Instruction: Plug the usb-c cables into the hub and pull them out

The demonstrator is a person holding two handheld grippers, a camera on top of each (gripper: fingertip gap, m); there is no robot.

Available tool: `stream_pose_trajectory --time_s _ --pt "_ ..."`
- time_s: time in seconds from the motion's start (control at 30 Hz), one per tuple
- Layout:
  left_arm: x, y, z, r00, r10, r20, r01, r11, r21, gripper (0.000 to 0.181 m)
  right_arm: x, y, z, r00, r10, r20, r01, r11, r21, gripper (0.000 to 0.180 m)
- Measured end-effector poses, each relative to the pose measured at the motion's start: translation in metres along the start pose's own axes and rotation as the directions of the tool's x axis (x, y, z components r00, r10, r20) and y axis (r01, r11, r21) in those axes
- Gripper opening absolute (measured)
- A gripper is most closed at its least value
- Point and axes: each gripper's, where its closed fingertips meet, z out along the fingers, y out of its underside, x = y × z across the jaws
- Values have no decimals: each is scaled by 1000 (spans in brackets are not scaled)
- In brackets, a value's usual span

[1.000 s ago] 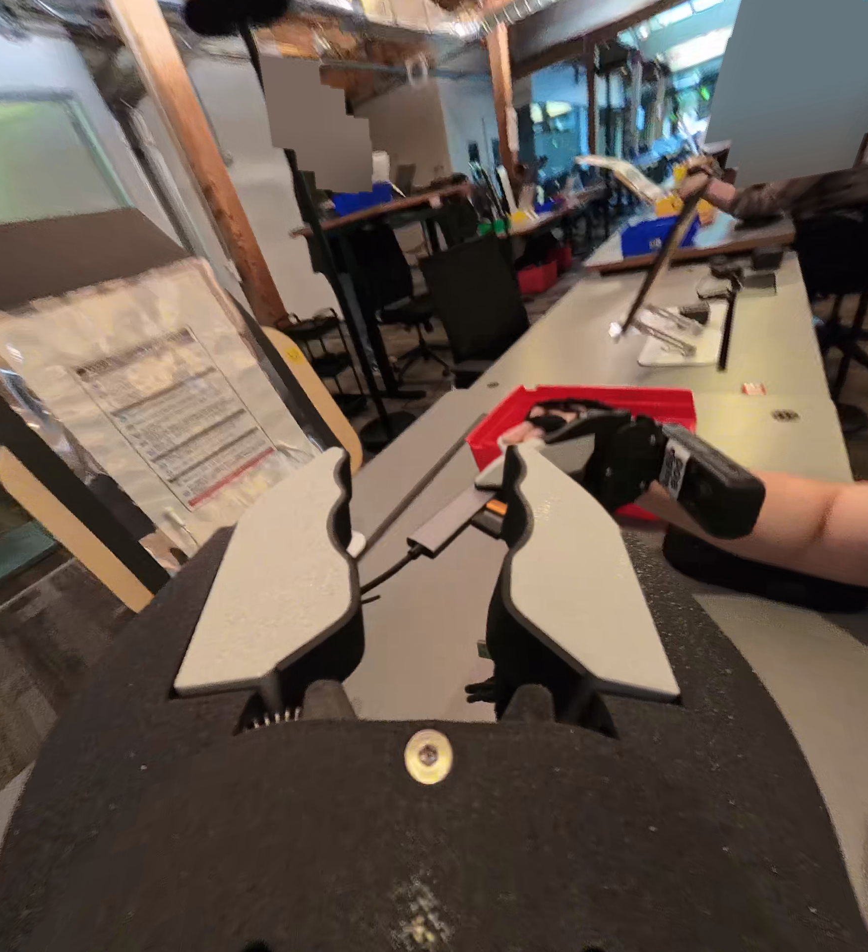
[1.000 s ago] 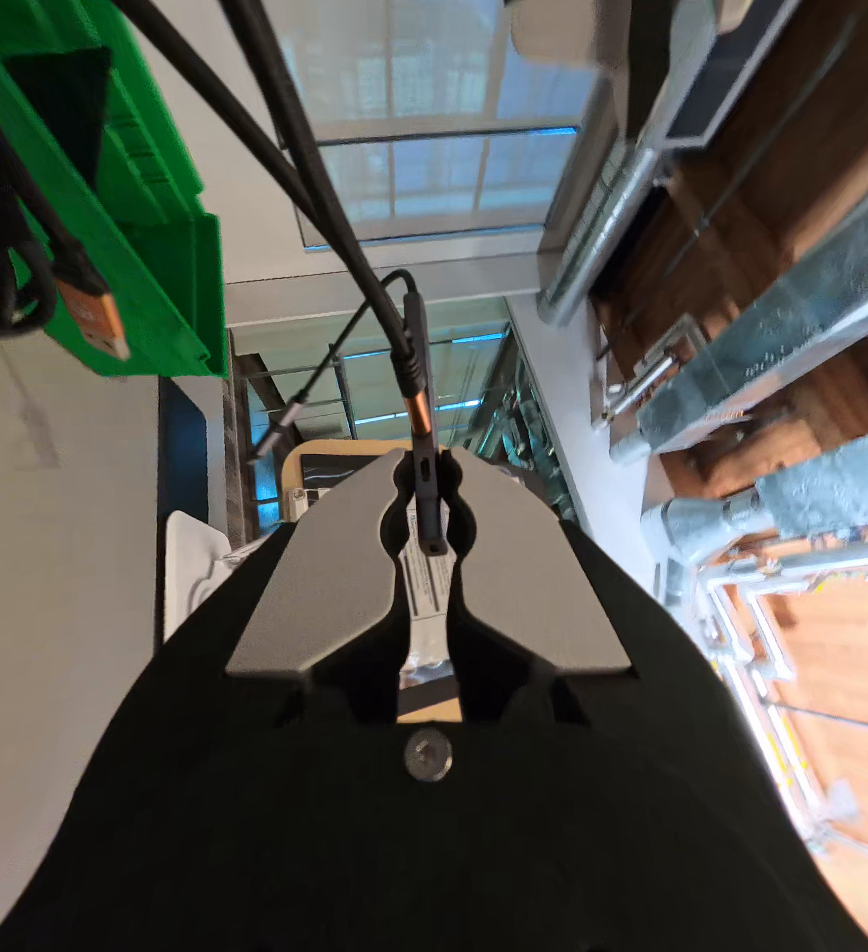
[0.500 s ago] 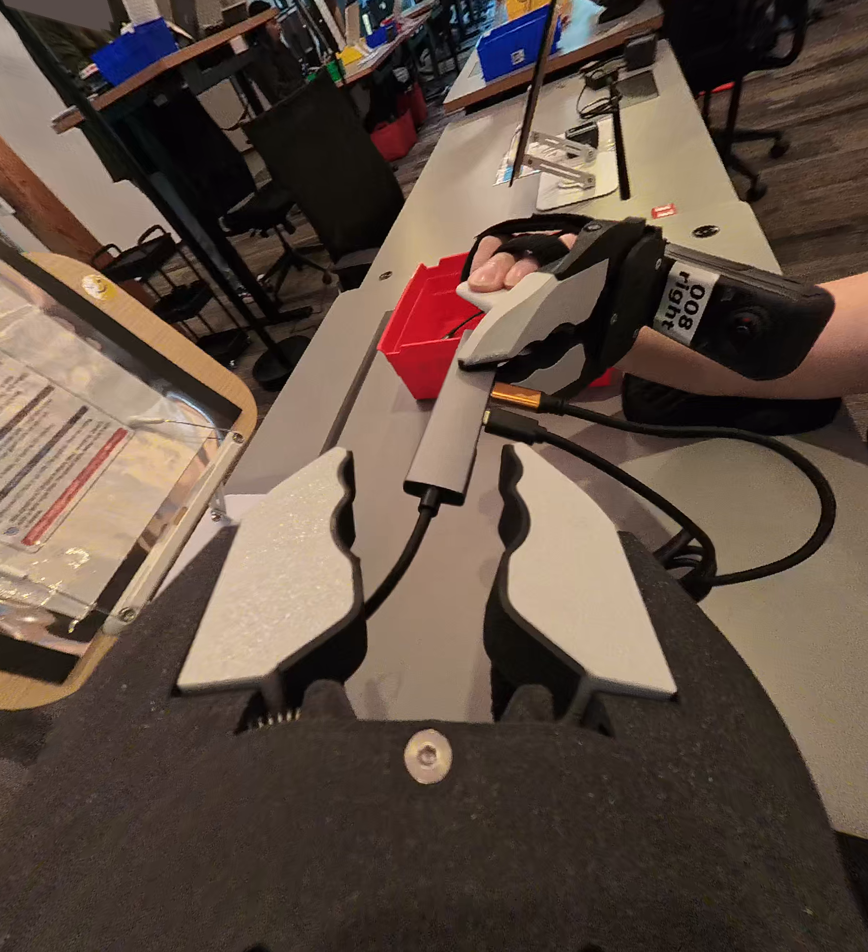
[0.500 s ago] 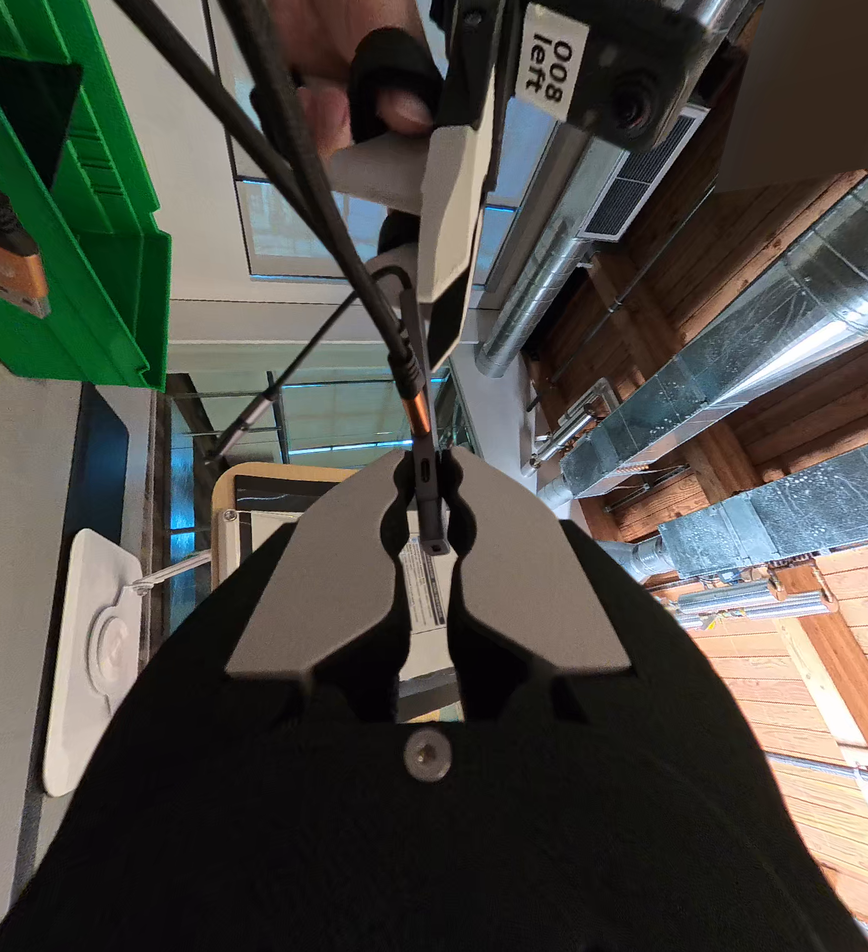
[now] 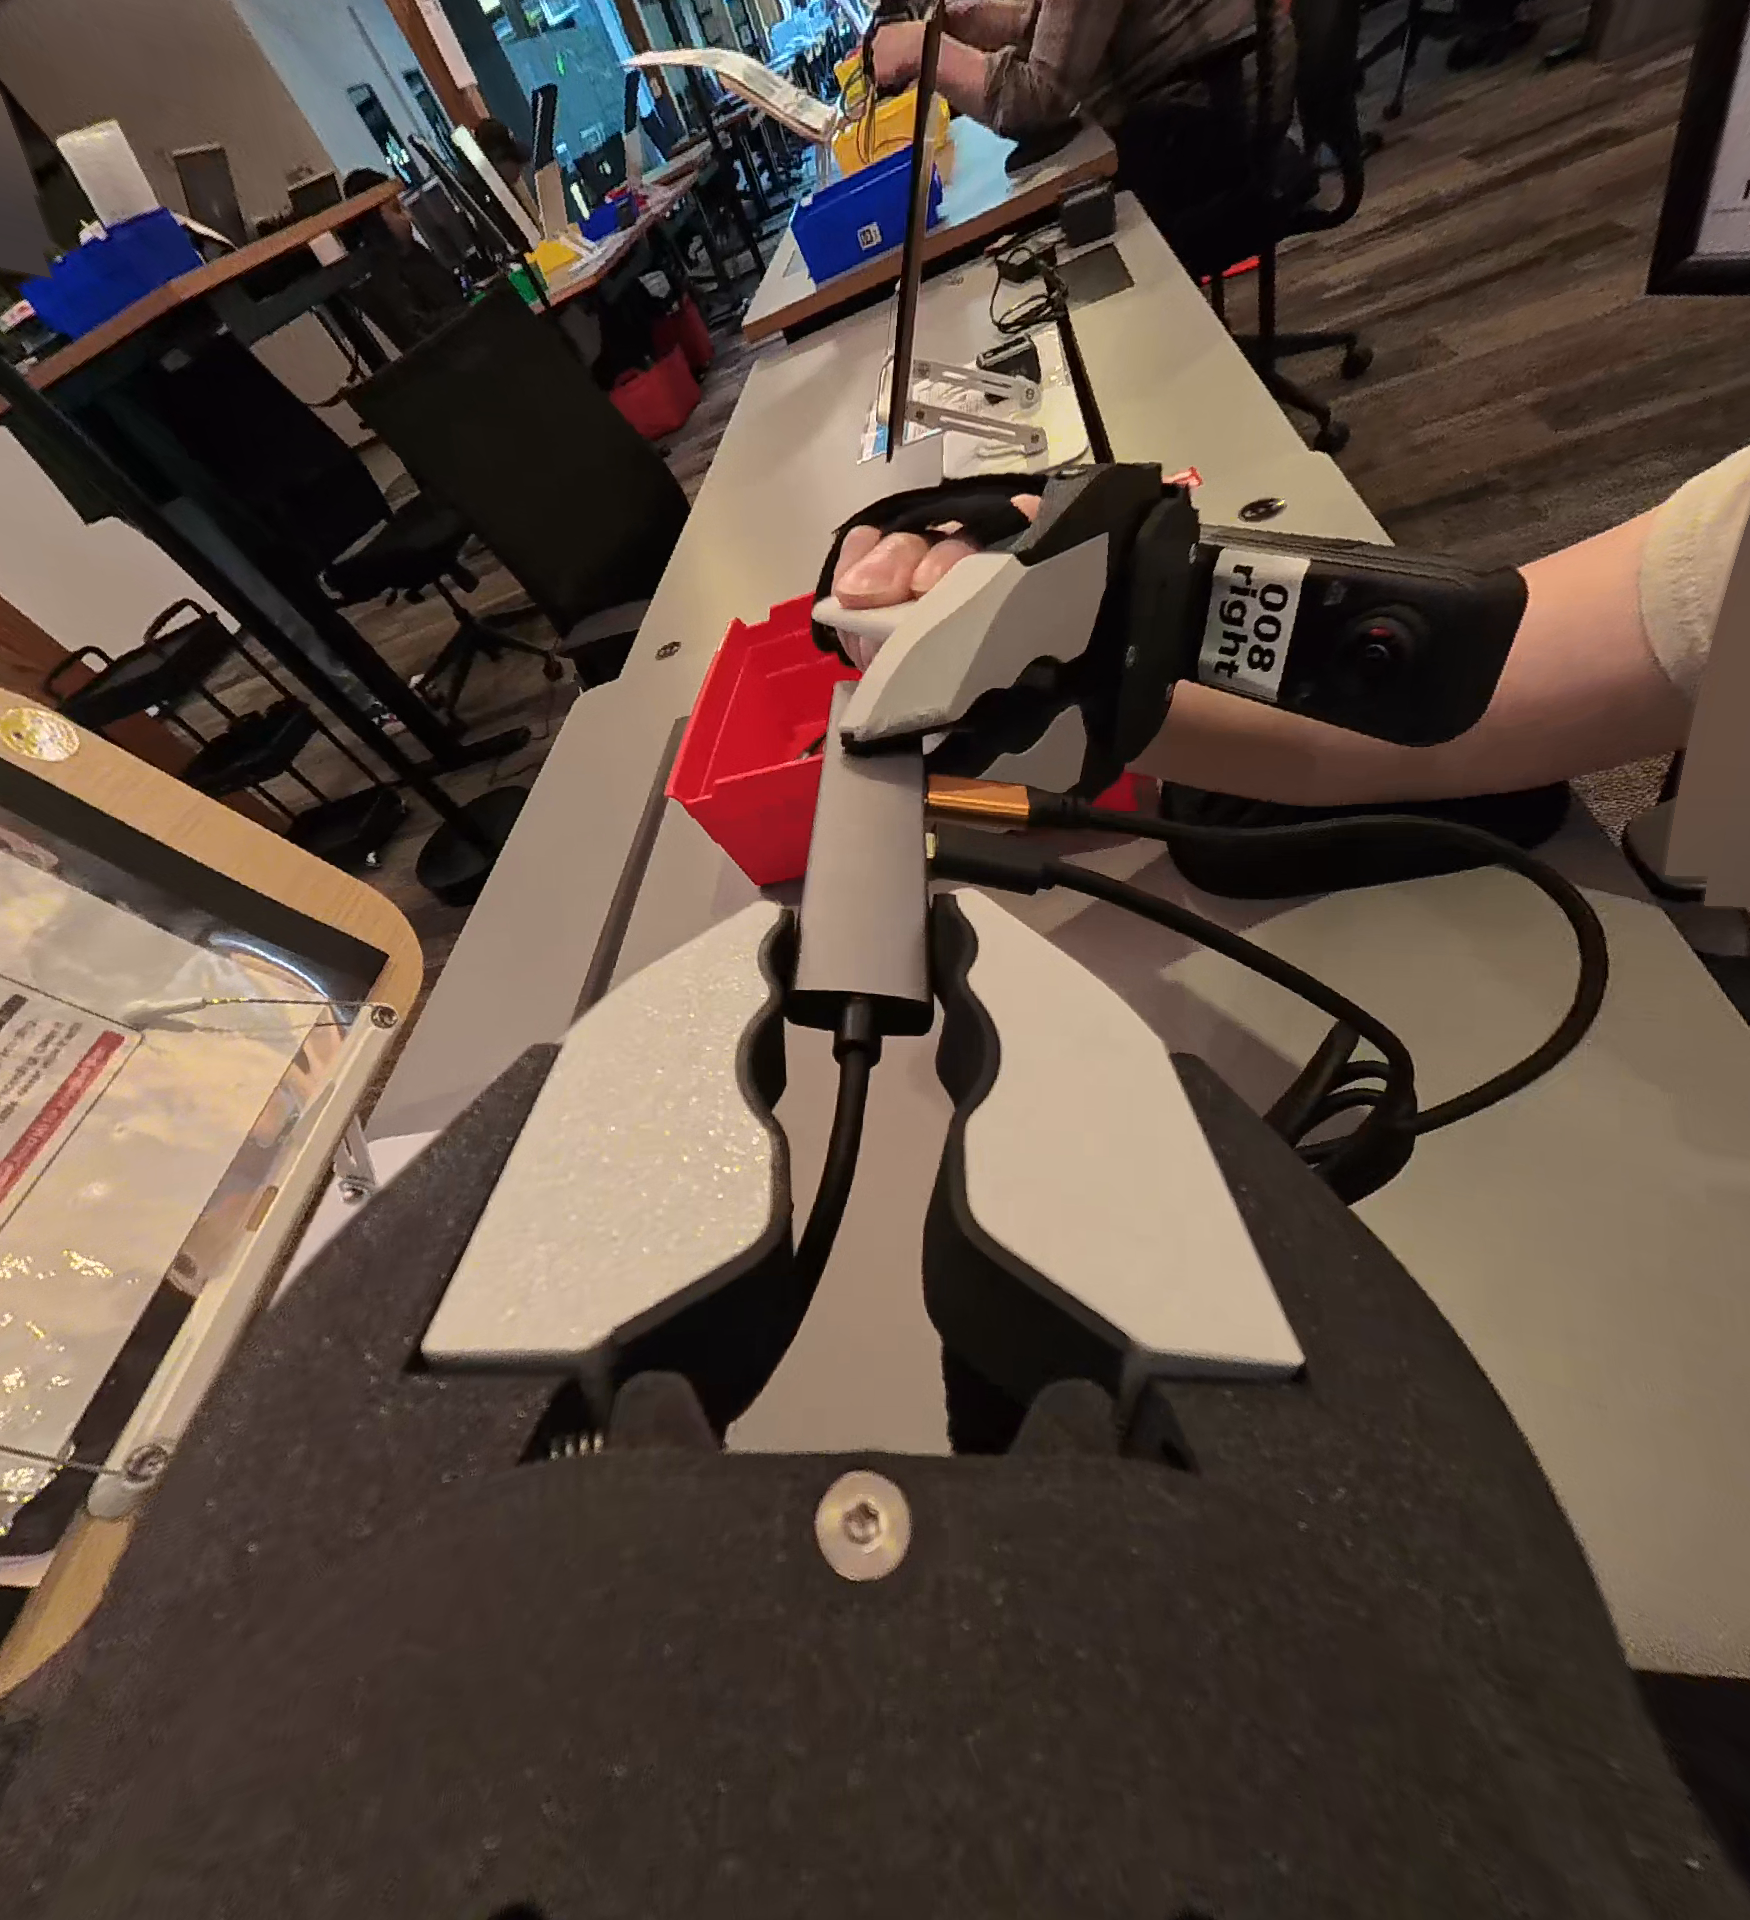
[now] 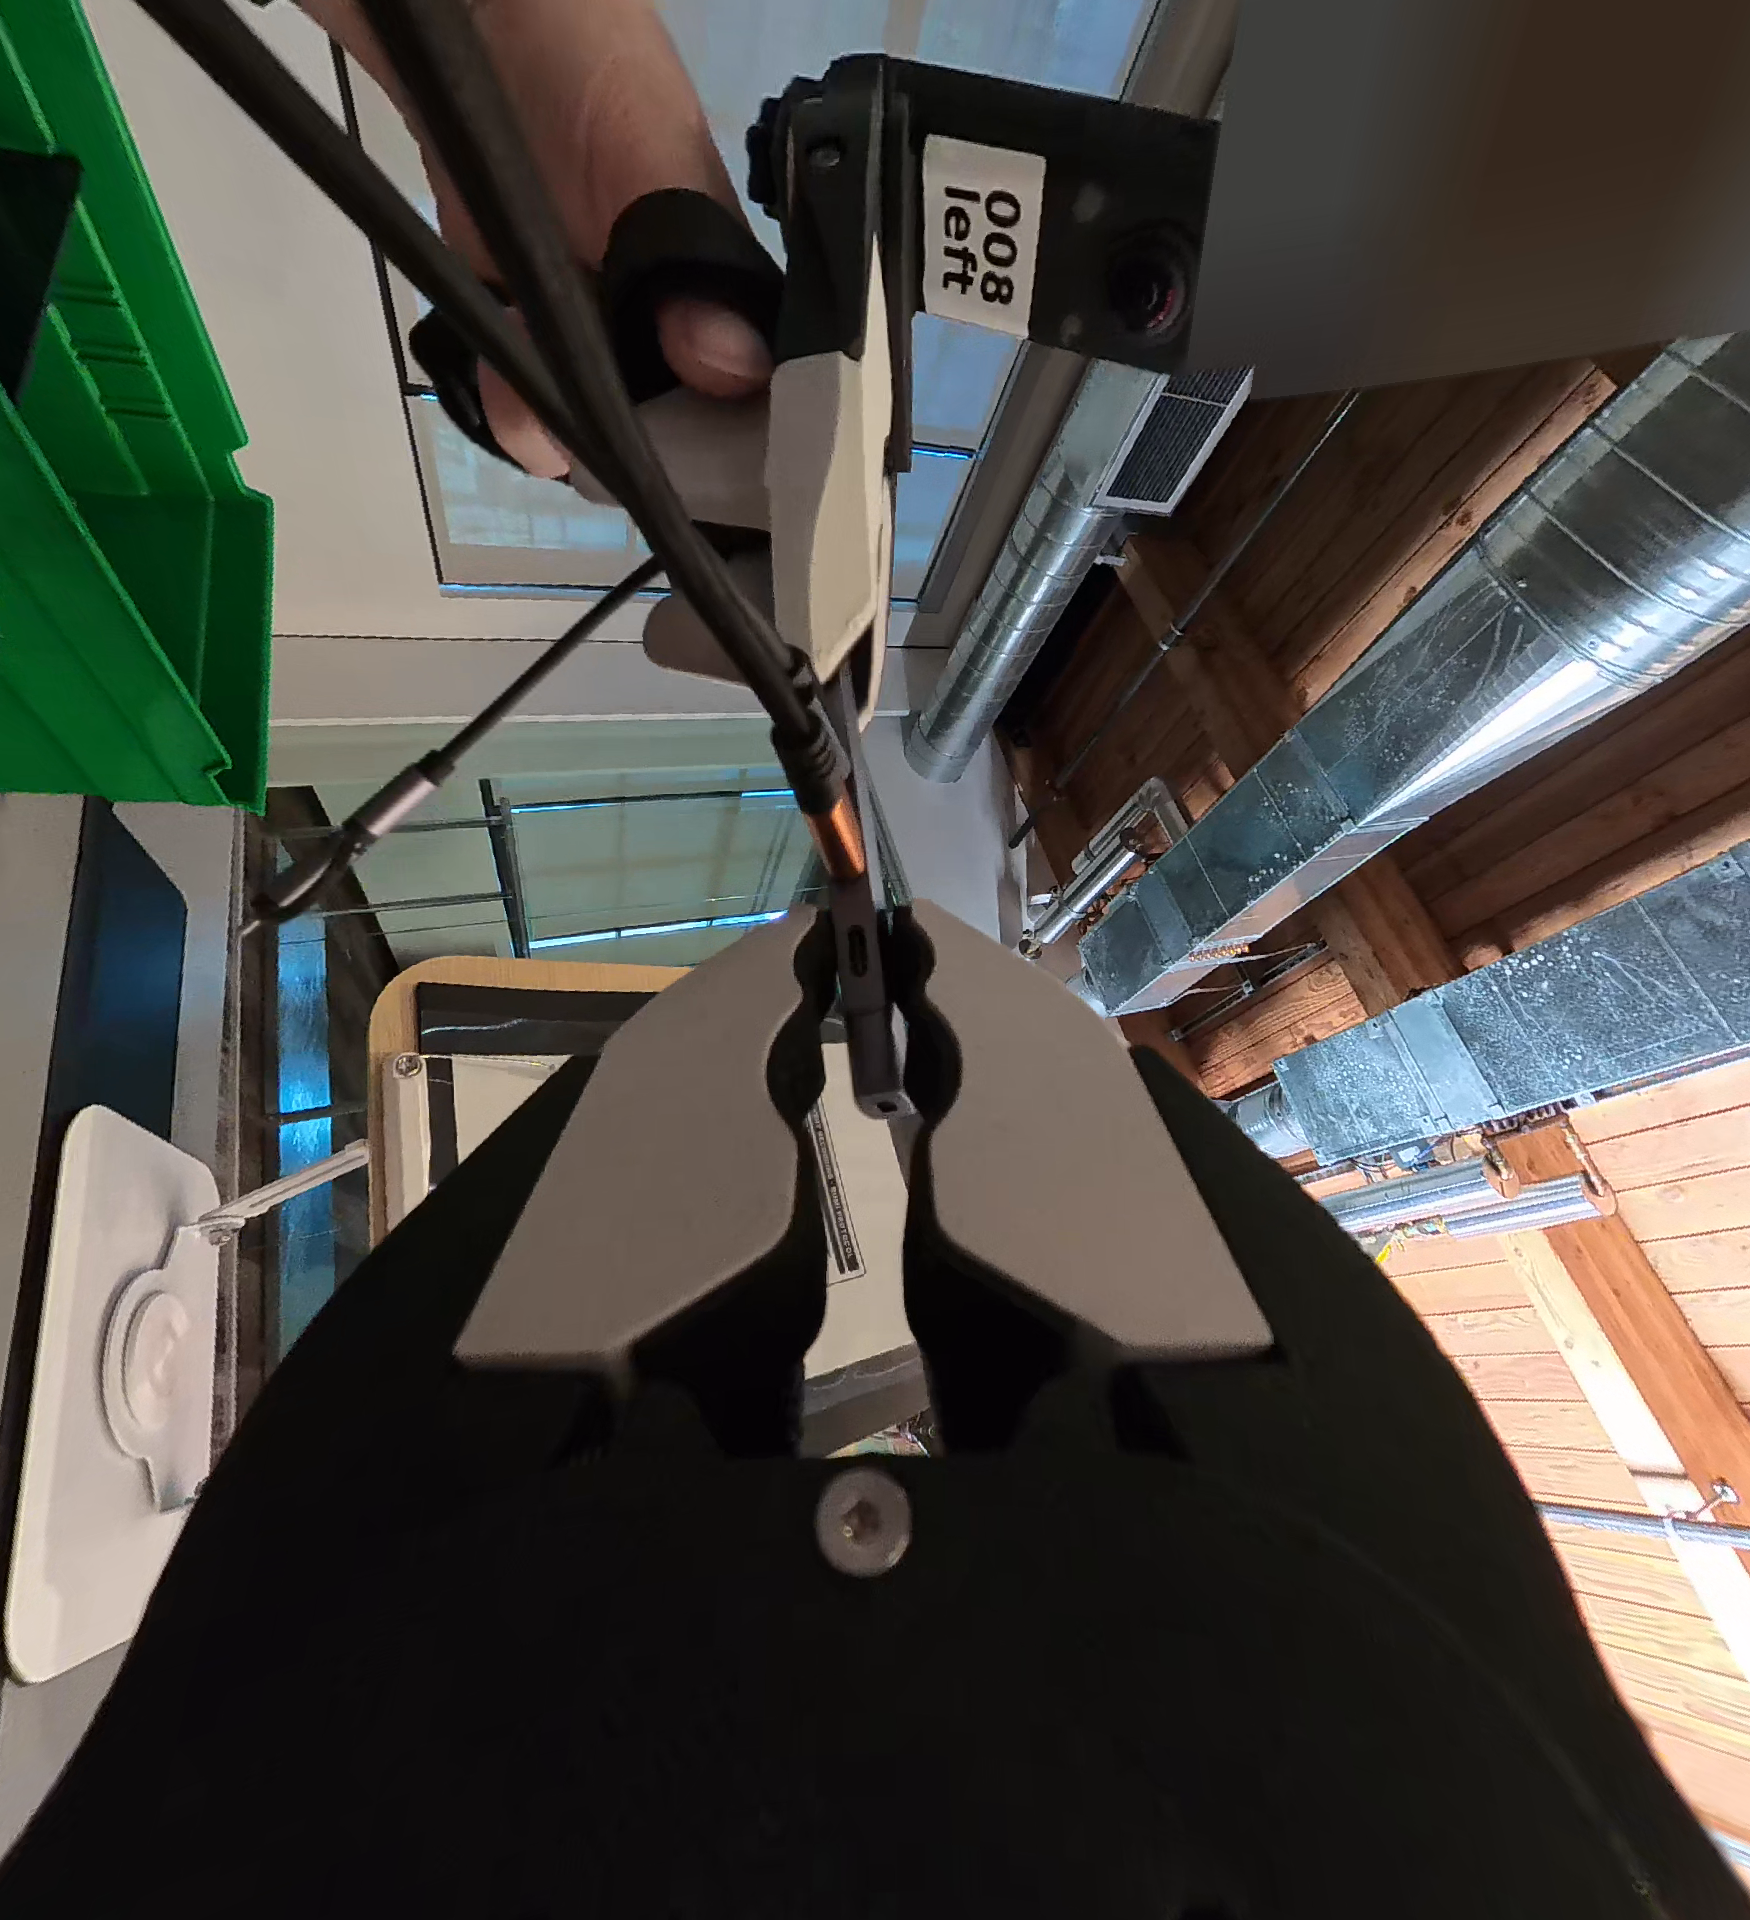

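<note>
A dark grey USB hub [image 5: 866, 862] is held level above the grey table [image 5: 1536, 1403]. My left gripper [image 5: 858, 925] is shut on the hub's near end, where its own black lead [image 5: 835, 1153] runs back between the fingers. My right gripper [image 5: 886, 727] is shut on the far end. A copper-collared USB-C cable [image 5: 975, 800] and a black USB-C cable [image 5: 990, 871] sit in the hub's right side. In the right wrist view the hub [image 6: 866, 997] shows edge-on in my right gripper [image 6: 860, 935], with the copper plug [image 6: 835, 842] above and the left gripper [image 6: 840, 644] beyond.
A red bin [image 5: 746, 748] stands behind the hub. A green bin [image 6: 102, 499] and a white pad [image 6: 92, 1382] show in the right wrist view. A framed sheet on a wooden board [image 5: 102, 1143] stands at the left. The cables coil [image 5: 1359, 1101] on the table at the right. The grippers are tip to tip, or close to it.
My left gripper has moved forward over the hub's near end and closed on it. My right gripper keeps its hold on the far end.
</note>
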Motion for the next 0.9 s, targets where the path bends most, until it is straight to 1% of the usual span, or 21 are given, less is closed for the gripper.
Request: stream_pose_trajectory --time_s 0.1,0.33,0.47,0.57,0.63,0.73,0.83,0.9 --pt "-1 -2 2 1000 26 14 -26 999 20 25 1 1 -1 1000 22 -6 -22 1000 5 11" --pt "-8 -4 10 994 75 75 -75 997 -3 24 2 12 -1 997 67 -32 -68 998 -12 12" --pt "-25 -1 16 972 108 207 -94 993 -74 24 1 36 2 993 94 -66 -101 990 -103 13" --pt "-45 1 17 922 142 360 -103 987 -125 24 5 66 -1 981 155 -115 -176 964 -200 22" --pt "-63 1 13 860 151 487 -90 985 -148 24 11 92 -7 963 207 -171 -250 925 -288 23" --pt "-85 4 5 754 151 639 -58 985 -165 24 21 126 -17 913 305 -270 -395 824 -405 23" --pt "-100 9 -4 671 127 730 -14 987 -159 24 33 142 -26 808 440 -392 -580 711 -397 22" --pt "-109 13 -14 603 120 789 18 986 -163 24 44 148 -33 701 521 -486 -703 617 -353 22"
